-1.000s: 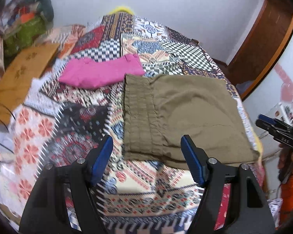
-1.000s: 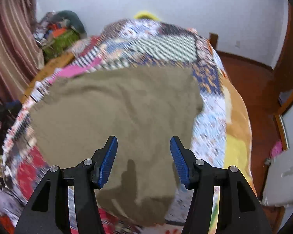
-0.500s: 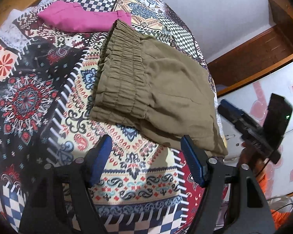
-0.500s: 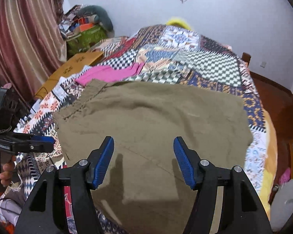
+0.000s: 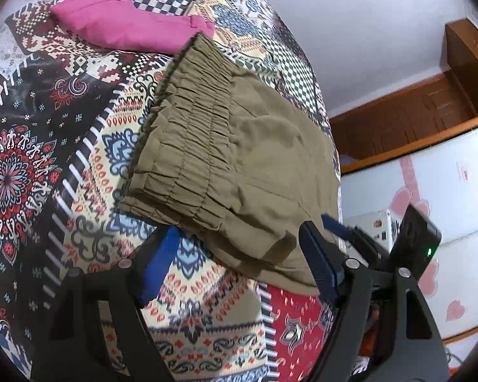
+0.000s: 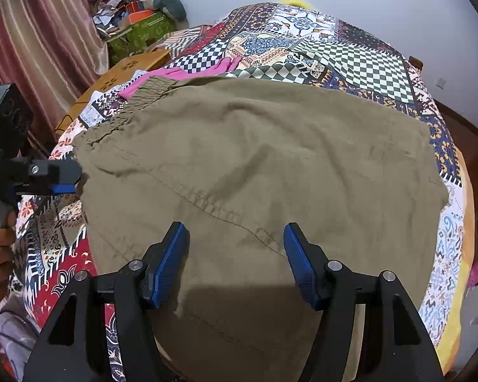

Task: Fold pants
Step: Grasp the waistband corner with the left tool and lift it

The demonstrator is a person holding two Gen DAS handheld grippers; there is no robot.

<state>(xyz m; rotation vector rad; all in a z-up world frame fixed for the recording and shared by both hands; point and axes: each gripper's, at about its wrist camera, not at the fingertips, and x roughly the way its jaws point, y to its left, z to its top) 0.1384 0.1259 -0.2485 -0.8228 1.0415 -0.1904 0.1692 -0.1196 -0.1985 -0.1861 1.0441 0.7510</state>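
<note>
Left hand-held gripper [image 5: 239, 258] open at pants [image 5: 239, 159] corner | right hand-held gripper [image 6: 235, 254] open | risk: grabbing only top layer, fold skews

The left wrist camera sits low and close at the waistband corner of the olive pants [image 5: 239, 159], looking along the bed [image 5: 32, 146] toward a wall. The right wrist camera looks from higher, over the same pants [image 6: 255, 165] — both views share the pants, quilted bed and pink garment [image 5: 127, 28].
</note>
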